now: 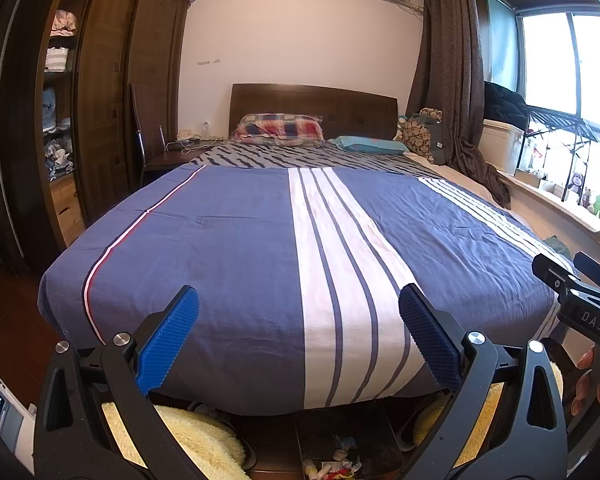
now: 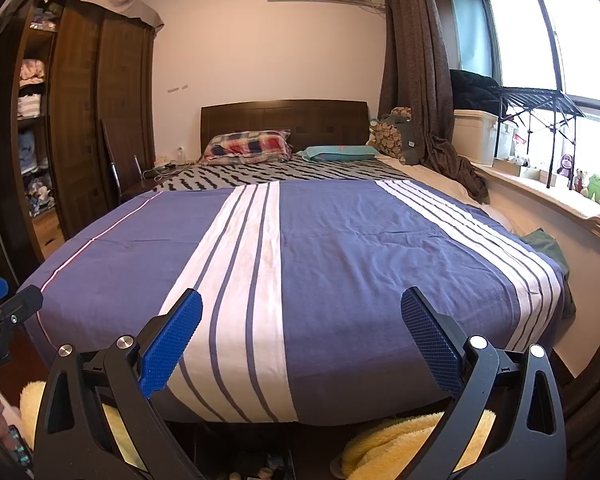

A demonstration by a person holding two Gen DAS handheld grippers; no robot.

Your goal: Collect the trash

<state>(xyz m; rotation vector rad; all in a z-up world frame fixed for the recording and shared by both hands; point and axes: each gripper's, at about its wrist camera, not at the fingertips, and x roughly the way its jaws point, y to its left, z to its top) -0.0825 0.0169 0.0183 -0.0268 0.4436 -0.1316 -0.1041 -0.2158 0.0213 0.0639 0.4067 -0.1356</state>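
Note:
My left gripper point(image 1: 299, 294) is open and empty, its blue pads point(image 1: 172, 340) spread wide over the foot of the bed point(image 1: 228, 240). My right gripper point(image 2: 302, 296) is open and empty too, held beside it over the same blue and white striped cover point(image 2: 340, 240). On the floor below the bed's edge, a dark bin point(image 1: 384, 440) holds wrappers and small scraps point(image 1: 340, 460). Only a sliver of that bin point(image 2: 260, 464) shows in the right wrist view. No loose trash is visible on the cover.
Yellow fluffy slippers point(image 1: 204, 440) point(image 2: 400, 444) lie on either side of the bin. A wardrobe point(image 1: 100, 100) and a chair point(image 1: 148, 136) stand to the left. To the right are a curtain point(image 1: 452, 80) and a window sill with toys point(image 2: 592, 188). Pillows point(image 1: 280, 128) lie at the headboard.

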